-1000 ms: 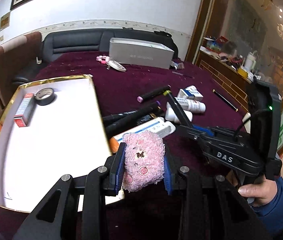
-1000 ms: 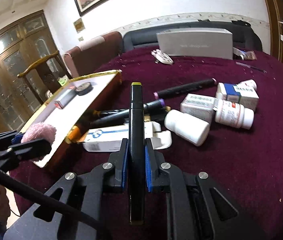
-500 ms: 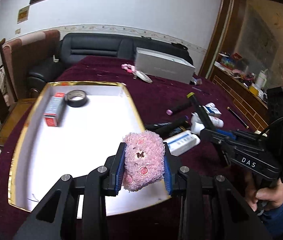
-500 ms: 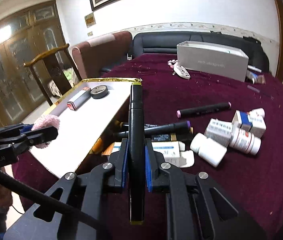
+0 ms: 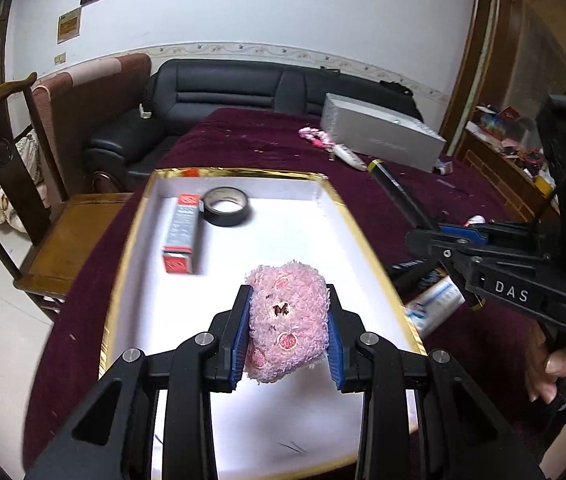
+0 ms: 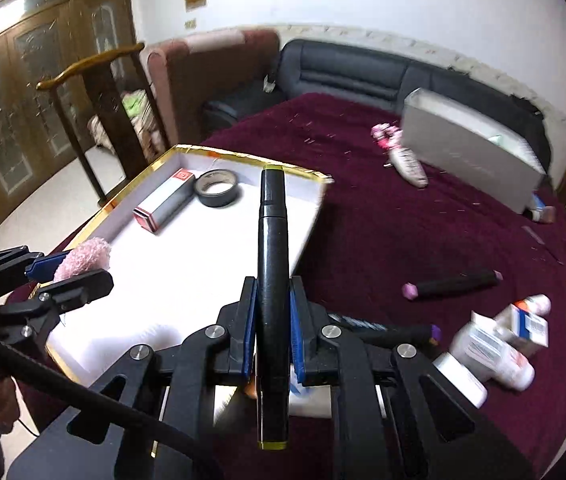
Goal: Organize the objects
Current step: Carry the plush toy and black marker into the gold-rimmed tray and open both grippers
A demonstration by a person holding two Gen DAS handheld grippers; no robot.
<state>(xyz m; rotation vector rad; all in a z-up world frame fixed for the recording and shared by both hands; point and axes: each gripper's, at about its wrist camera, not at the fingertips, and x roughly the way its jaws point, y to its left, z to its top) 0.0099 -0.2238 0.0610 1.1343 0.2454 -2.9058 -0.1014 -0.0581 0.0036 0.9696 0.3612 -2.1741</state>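
My left gripper is shut on a fluffy pink plush toy and holds it above the near half of a white tray with a gold rim. In the tray's far end lie a grey and red box and a roll of black tape. My right gripper is shut on a black marker with yellow ends, held over the tray's right edge. The plush toy also shows at the left in the right wrist view.
On the maroon cloth right of the tray lie more markers, white medicine bottles and boxes. A grey carton and a pink item sit at the far side. A wooden chair and a black sofa stand beyond.
Both grippers have swung left from the clutter toward the tray. The plush toy now hangs over the tray's inside, and the marker has come over the tray's right edge.
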